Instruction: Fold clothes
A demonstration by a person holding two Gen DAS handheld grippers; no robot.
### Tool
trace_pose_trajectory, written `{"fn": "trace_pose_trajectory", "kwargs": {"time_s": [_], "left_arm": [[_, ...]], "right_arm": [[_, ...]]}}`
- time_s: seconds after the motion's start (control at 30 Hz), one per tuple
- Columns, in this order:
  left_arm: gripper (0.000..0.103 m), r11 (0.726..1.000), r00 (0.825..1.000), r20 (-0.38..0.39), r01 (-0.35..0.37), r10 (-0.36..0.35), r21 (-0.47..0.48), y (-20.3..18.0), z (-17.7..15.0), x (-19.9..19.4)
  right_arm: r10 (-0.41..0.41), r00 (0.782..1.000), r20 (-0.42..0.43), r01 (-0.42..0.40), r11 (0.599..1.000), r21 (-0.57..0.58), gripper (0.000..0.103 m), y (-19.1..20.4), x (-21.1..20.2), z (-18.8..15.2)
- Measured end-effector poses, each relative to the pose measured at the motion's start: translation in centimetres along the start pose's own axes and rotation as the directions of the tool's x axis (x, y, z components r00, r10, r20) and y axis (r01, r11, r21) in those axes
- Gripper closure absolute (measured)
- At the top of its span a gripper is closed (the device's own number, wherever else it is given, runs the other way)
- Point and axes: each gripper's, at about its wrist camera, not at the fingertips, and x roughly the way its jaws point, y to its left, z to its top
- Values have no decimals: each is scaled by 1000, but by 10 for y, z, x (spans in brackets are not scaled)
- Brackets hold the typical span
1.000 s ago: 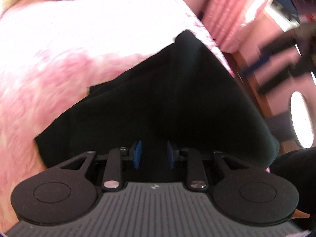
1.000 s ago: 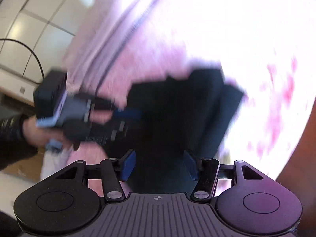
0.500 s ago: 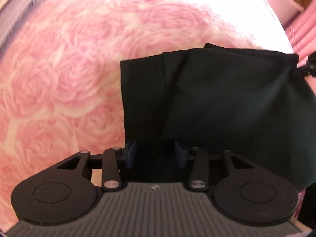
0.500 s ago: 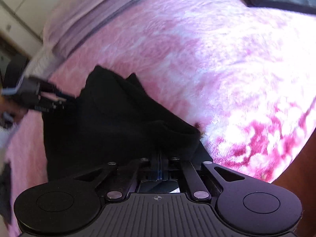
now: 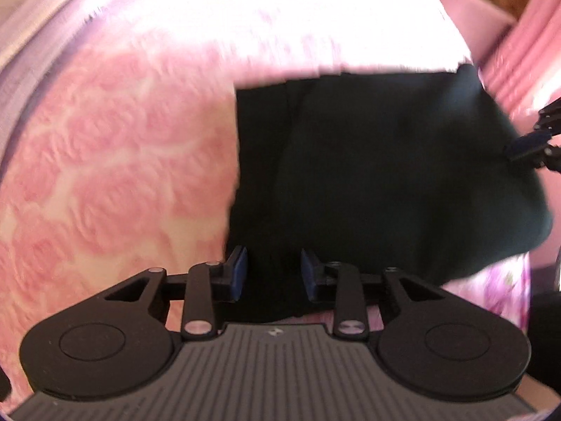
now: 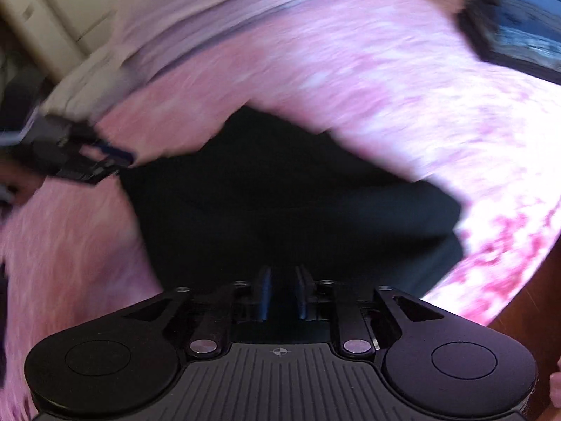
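Two hand-held grippers [image 5: 274,273] [image 6: 282,293], one dark garment [image 5: 385,175]

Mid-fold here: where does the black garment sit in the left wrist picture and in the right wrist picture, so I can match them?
Left wrist: black garment fills centre and right, reaching between the left gripper pads.
Right wrist: black garment fills the centre, above the right gripper.
Shared landmark: the pink rose-patterned bedspread under it.
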Motion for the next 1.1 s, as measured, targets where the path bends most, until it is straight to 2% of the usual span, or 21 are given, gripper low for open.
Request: {"fn": "trace_pose_trajectory", "kwargs": {"time_s": [0.1,0.2,0.23,0.37,0.5,0.57,0.6,0.63,0.7,0.8,0.83,0.93,1.03,1.1], "left_arm": [[71,1000,1000,-28,-3,3,0,1,-8,20],[72,1000,1000,-25,-16,16,-8,5,-3,8],[72,1000,1000,-12,-29,29,-3,4,0,0],[73,999,999,45,-26,26,-19,-1,23,-11],[72,1000,1000,0,-1,1,1,-6,42,30],[69,1000,1000,-9,12,-12,-4,-3,47,36],[69,1000,1000,-24,18,-18,-5,-1,51,35],[69,1000,999,-38,12,-12,3,-1,56,32],[76,1000,1000,-11,14,-14,12,-4,73,24],[75,999,999,38,30,-31,19,-11,102,19],[75,999,998,41,43,-44,25,-14,114,26],[76,994,998,-19,58,-56,92,-30,138,65],[74,977,998,-50,36,-26,211,-41,144,74],[74,963,998,-59,20,-4,268,-46,146,71]], "right_arm": [[-22,999,-42,21,1000,-21,84,5,10,-14],[-13,999,-48,12,1000,-19,83,1,6,-11],[-25,999,-22,25,1000,-5,83,-3,-2,-5],[-107,993,56,106,994,25,83,-29,-8,28],[-229,973,19,229,973,-6,83,-61,20,47],[-226,972,-60,227,974,1,84,-84,41,44],[-208,976,-65,209,978,21,84,-91,44,42],[-201,977,-66,203,979,22,84,-93,42,41],[-203,977,-65,205,979,21,83,-92,34,41],[-205,979,-4,205,978,43,83,-88,19,47],[-202,979,-16,202,978,55,83,-93,23,47],[-178,982,-63,183,979,86,83,-108,40,49],[-135,988,-74,142,984,107,83,-117,43,58],[-109,993,-52,115,986,125,76,-118,33,59]]}}
